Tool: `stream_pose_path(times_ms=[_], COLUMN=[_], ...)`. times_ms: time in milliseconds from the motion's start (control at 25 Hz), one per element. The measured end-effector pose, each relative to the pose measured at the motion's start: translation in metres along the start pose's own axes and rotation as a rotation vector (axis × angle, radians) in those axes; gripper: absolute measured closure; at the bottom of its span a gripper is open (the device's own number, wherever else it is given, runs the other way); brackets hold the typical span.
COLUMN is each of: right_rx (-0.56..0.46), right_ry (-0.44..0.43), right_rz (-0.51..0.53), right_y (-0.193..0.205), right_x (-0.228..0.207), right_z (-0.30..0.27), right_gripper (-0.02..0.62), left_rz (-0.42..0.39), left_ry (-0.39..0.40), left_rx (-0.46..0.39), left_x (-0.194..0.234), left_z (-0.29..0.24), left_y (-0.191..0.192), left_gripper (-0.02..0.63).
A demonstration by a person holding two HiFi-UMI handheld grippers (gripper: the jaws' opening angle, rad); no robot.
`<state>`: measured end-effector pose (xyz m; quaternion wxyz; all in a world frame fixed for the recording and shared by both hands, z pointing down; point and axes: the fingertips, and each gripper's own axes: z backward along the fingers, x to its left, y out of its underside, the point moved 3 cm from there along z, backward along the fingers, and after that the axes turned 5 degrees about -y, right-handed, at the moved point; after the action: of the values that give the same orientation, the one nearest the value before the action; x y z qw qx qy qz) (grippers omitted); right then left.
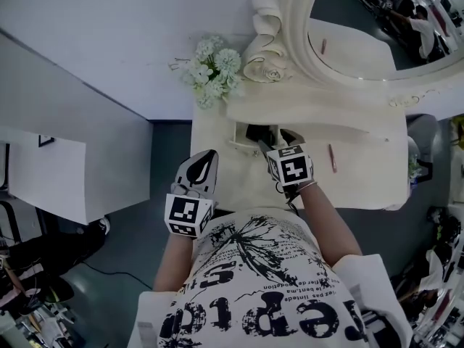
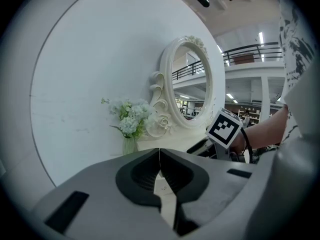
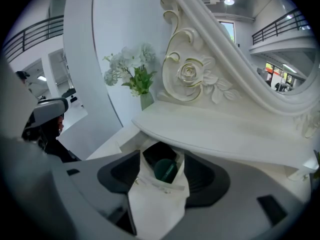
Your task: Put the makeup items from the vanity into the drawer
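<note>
In the head view, the left gripper [image 1: 205, 158] is held over the front left corner of the cream vanity [image 1: 362, 187]. The right gripper [image 1: 274, 141] is pointed down into the open drawer [image 1: 243, 133]. Only here is a pink makeup pencil [image 1: 332, 157] seen, lying on the top just right of the right gripper, its long axis running toward the mirror [image 1: 362, 20]. Grey floor [image 1: 170, 165] surrounds the vanity.

In the left gripper view, its jaws are seen pressed together with nothing between them. Flowers [image 2: 129, 119] stand ahead against a white wall [image 2: 90, 74].

In the right gripper view, its jaws are spread wide and nothing is held. A dark green round item [image 3: 165, 170], not made out in the other views, lies in the drawer just ahead between them.
</note>
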<state>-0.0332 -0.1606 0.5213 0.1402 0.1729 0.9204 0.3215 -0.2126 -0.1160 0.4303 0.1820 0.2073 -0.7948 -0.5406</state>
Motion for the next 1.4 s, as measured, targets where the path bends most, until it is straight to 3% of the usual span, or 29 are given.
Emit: stream_pose_path(times_ms=[320, 800, 1120, 1400], right_rx=[-0.047, 0.108, 0.206, 0.245], right_ry=[0.073, 0.215, 0.209, 0.195], right_rz=[-0.103, -0.301, -0.284, -0.233], right_y=[0.021, 0.135, 0.17, 0.177], right_x=[-0.046, -0.156, -0.196, -0.204], right_z=[0.039, 0.085, 0.077, 0.065], right_gripper=[0.311, 0.355, 0.423, 0.501], left_rz=[-0.027, -0.071, -0.05, -0.025], left_ry=[0.087, 0.214, 0.191, 0.134], left_rx=[0.008, 0.036, 0.065, 0.089], left_x=[-0.031, -0.119, -0.159, -0.168], left_z=[-0.028, -0.08, -0.097, -0.097], left_y=[-0.005, -0.008, 0.004, 0.015], left_gripper=[0.584, 0.584, 0.585, 0.586])
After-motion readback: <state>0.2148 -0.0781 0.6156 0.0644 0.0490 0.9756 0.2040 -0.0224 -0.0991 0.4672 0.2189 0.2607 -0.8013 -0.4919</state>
